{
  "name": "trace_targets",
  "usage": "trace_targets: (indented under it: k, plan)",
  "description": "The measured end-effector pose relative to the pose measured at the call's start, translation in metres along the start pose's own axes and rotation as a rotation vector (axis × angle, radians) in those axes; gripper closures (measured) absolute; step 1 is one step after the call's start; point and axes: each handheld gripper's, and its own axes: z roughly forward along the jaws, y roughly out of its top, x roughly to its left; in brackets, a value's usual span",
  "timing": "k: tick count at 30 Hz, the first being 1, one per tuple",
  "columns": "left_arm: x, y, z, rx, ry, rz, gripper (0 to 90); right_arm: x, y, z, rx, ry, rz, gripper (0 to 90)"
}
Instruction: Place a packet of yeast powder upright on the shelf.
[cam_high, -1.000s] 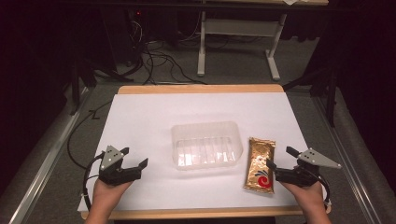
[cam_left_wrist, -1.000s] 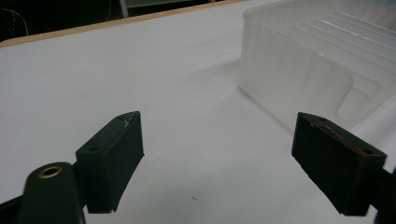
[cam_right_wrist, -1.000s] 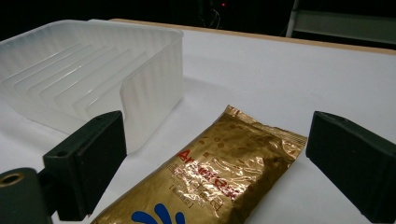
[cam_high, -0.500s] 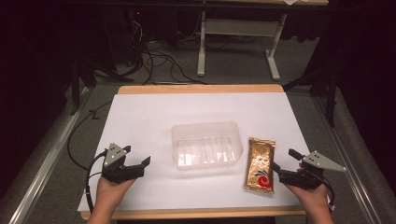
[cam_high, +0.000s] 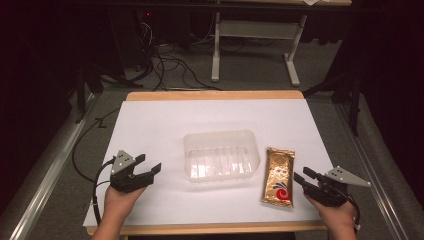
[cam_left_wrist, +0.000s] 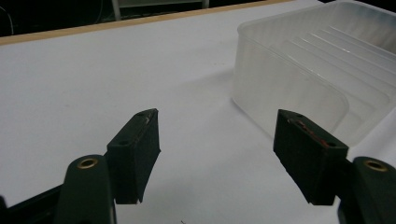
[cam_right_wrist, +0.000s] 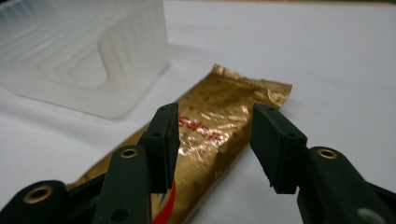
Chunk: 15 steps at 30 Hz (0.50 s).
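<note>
**Ben:** Gold and shiny, that packet (cam_high: 278, 177)! Where is it lying?

**Mia:** It lies flat on the white table (cam_high: 165, 120), on the near right side. It is just beside the clear plastic tray (cam_high: 221, 155), on the tray's right.

**Ben:** Is anything in the tray?

**Mia:** No. The tray looks empty. It sits in the middle of the table.

**Ben:** What is the right gripper (cam_high: 302, 179) doing?

**Mia:** Its jaws are spread apart and hold nothing. It is very near the packet's near right corner. In the right gripper view (cam_right_wrist: 212, 140) the packet (cam_right_wrist: 219, 126) lies under and past the jaws. I cannot tell if a jaw touches it.

**Ben:** And the left gripper (cam_high: 151, 165)?

**Mia:** It is on the near left, a little way from the tray. Its jaws are wide apart too (cam_left_wrist: 217, 140), with bare table between them. The tray (cam_left_wrist: 289, 88) is off to one side of it.

**Ben:** So how much of the job is done?

**Mia:** Nobody told us the job. My guess is the packet goes in the tray. If so, nothing is done yet. The packet must be grabbed, lifted and put inside.
</note>
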Motion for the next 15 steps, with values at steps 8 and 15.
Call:
trace_targets:
  k: [8,15]
  plan:
    - [-0.004,0.001,0.002,0.0,0.008,0.026,32.4,-0.009,-0.01,0.014,0.195,-0.087,0.051,83.9]
    - [-0.004,0.001,0.002,0.002,-0.004,0.036,32.4,-0.003,-0.012,0.035,0.325,-0.093,0.002,90.0]
